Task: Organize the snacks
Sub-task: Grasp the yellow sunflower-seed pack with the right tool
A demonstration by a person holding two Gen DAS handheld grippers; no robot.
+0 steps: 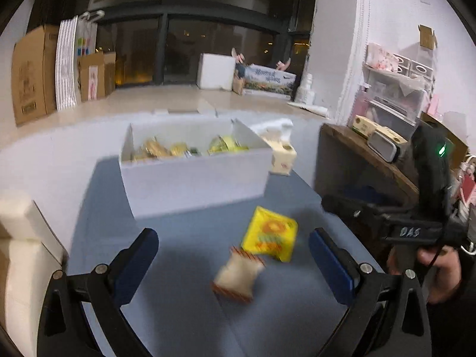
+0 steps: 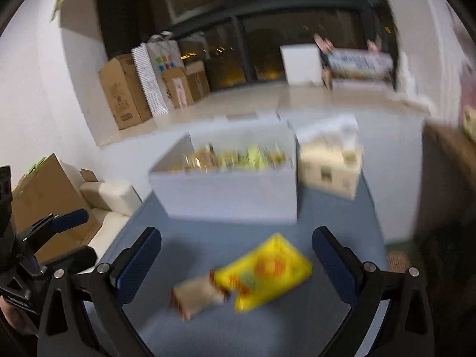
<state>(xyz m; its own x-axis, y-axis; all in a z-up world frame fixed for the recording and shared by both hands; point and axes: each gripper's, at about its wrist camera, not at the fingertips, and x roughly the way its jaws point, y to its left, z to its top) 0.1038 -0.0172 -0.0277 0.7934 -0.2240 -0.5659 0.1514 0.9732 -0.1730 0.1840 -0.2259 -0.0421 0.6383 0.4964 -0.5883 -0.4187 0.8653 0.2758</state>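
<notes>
The left gripper (image 1: 233,253) is spread wide with nothing between its blue pads (image 1: 136,264); the yellow snack packet (image 1: 270,233) lies on the blue table (image 1: 184,238) just ahead of it, nearer the right-hand pad, and the pale red-edged snack packet (image 1: 238,278) lies between the pads, touching the yellow one's near corner. The white box (image 1: 196,175) stands further ahead, other snacks inside it; a cream carton (image 1: 282,156) sits at the box's far right corner. The right gripper (image 2: 236,263) is likewise wide apart and empty; from its own view, which is blurred, both packets lie between its pads (image 2: 138,266), the yellow one to the right, the pale one left and nearer, the box straight ahead.
</notes>
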